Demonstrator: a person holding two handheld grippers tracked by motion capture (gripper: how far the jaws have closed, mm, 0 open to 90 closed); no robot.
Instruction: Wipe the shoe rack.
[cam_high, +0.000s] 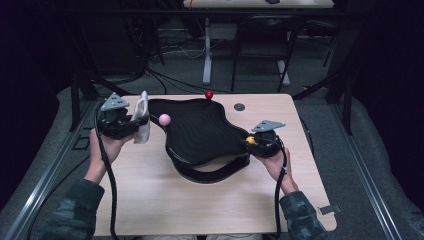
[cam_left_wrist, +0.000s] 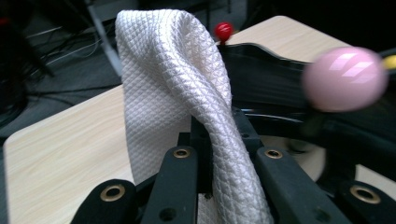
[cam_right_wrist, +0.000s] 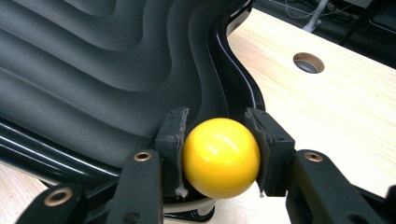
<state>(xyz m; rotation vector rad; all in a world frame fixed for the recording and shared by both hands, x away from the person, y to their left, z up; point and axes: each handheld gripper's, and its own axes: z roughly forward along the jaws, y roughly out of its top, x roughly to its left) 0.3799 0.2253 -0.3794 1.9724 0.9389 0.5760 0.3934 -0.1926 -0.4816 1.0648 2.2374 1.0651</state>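
Observation:
A black, wavy-ribbed tray (cam_high: 200, 131) lies mid-table, with ball knobs at its rim: pink (cam_high: 164, 119), red (cam_high: 209, 94) and yellow (cam_high: 250, 140). My left gripper (cam_high: 140, 122) hovers off the tray's left edge, shut on a white quilted cloth (cam_high: 142, 131). In the left gripper view the cloth (cam_left_wrist: 173, 74) stands up between the jaws of that gripper (cam_left_wrist: 219, 135), with the pink knob (cam_left_wrist: 344, 78) close on the right and the red knob (cam_left_wrist: 223, 31) farther off. My right gripper (cam_right_wrist: 217, 135) is shut on the yellow knob (cam_right_wrist: 220, 156) at the tray's (cam_right_wrist: 93, 56) right edge.
The light wooden table (cam_high: 165, 200) has a round cable hole (cam_high: 239, 106) at the back right, seen close in the right gripper view (cam_right_wrist: 308, 62). Bare tabletop stretches in front of the tray. Behind the table stand another desk's legs (cam_high: 207, 55) and cables on the floor.

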